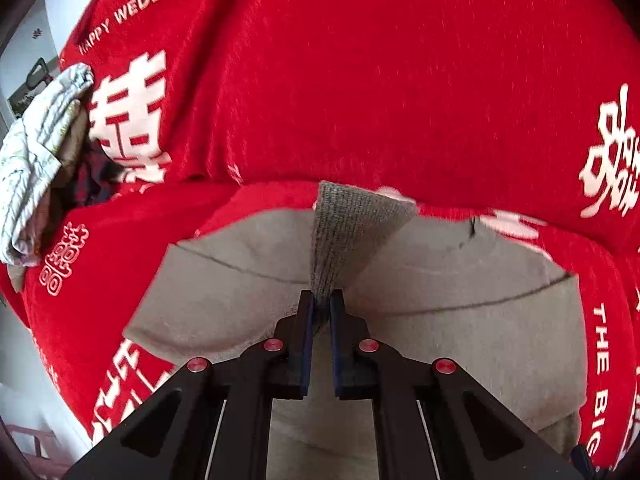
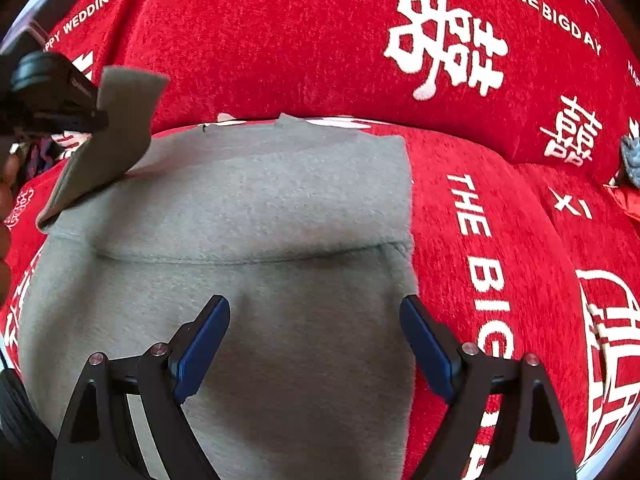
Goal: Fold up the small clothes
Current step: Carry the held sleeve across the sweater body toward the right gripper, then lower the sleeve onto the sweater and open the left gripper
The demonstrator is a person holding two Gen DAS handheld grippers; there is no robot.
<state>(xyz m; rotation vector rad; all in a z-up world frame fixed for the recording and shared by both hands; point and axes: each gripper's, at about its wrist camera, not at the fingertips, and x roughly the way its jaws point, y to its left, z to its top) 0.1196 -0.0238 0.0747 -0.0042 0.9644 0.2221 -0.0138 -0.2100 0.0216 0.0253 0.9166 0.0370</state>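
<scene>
The fold looks under way. A grey garment [image 2: 248, 320] lies flat on a red cloth [image 2: 320, 48] printed with white characters and English words, filling the middle and lower part of the right wrist view. The left tongs [image 1: 321, 300] are pressed together on its ribbed cuff [image 1: 344, 232], lifting that strip clear of the garment; in the right wrist view the same cuff [image 2: 116, 132] hangs from those tongs at the upper left of the frame. The right tongs [image 2: 314, 308] are spread wide, low in their frame, hovering over the garment's body near its right edge and pinching nothing.

My reading is that the sleeve or cuffed end is being carried across the body. The next move calls for laying the cuff down flat inside the garment's outline before letting go, with the right tongs free to press or catch the opposite edge.

Around: a pale patterned cloth [image 1: 44, 148] and something dark and checked beside it sit at the left edge of the left wrist view, well apart from the garment. Nothing lies on the garment itself, so the path seems open.
</scene>
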